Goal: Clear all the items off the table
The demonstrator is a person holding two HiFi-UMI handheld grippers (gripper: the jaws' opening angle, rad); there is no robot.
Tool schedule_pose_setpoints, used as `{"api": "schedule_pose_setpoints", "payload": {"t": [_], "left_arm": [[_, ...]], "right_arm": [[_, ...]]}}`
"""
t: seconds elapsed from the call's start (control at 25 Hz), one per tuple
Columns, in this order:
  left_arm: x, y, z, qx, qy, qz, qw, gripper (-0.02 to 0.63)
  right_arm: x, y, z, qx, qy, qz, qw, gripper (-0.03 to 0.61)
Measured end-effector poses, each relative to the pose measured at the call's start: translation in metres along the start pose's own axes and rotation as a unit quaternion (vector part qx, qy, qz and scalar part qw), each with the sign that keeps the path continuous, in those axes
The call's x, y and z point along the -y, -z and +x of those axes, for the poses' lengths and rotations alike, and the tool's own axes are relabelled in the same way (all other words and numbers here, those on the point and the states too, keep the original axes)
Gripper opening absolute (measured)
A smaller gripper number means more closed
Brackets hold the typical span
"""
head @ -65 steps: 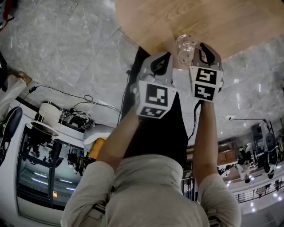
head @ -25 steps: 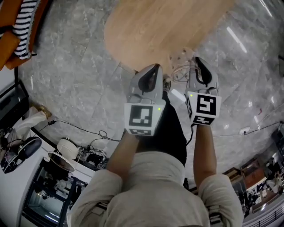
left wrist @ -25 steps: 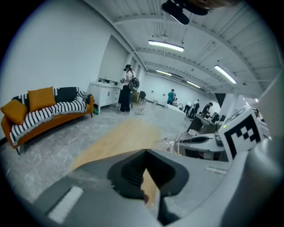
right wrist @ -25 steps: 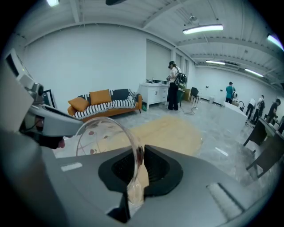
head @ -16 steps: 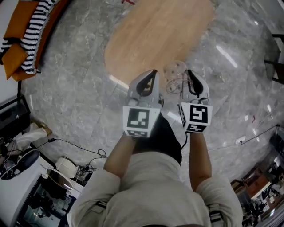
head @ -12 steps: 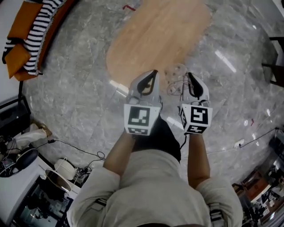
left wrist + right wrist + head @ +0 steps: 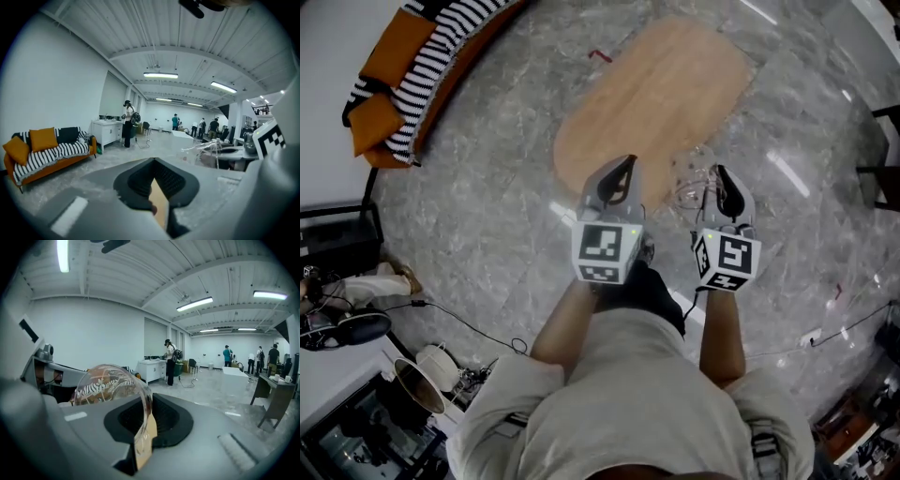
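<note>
An oval wooden table (image 7: 661,98) lies below and ahead of me, its top bare. My right gripper (image 7: 718,180) is shut on the wall of a clear drinking glass (image 7: 693,178), held in the air off the table's near edge. In the right gripper view the glass (image 7: 110,382) rises left of the pinched jaws of the right gripper (image 7: 143,432). My left gripper (image 7: 622,169) hovers beside it, shut on nothing. The left gripper view shows the left gripper (image 7: 157,194) with its jaws together, and the glass (image 7: 212,149) at the right.
Grey marble floor surrounds the table. An orange sofa (image 7: 417,66) with a striped throw stands far left. Cables and equipment (image 7: 422,366) lie behind me at lower left. A dark chair (image 7: 883,141) is at the right edge. People (image 7: 127,123) stand far off.
Both grippers have risen away from the table with the glass still in the right one. The table now looks smaller and farther, and the sofa has come into view.
</note>
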State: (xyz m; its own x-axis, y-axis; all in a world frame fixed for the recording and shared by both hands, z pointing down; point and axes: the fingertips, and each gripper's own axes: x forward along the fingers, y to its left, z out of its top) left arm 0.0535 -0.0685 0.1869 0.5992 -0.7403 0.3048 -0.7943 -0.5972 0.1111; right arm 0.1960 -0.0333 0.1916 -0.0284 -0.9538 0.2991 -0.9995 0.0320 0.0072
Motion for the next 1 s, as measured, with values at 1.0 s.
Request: {"api": "schedule_pose_setpoints", "payload": {"t": [1.0], "left_arm": [[0.089, -0.088, -0.040, 0.098, 0.038, 0.071, 0.9919, 0.020]], "right_arm": [[0.026, -0.096, -0.099, 0.172, 0.021, -0.038, 0.984, 0.031]]}}
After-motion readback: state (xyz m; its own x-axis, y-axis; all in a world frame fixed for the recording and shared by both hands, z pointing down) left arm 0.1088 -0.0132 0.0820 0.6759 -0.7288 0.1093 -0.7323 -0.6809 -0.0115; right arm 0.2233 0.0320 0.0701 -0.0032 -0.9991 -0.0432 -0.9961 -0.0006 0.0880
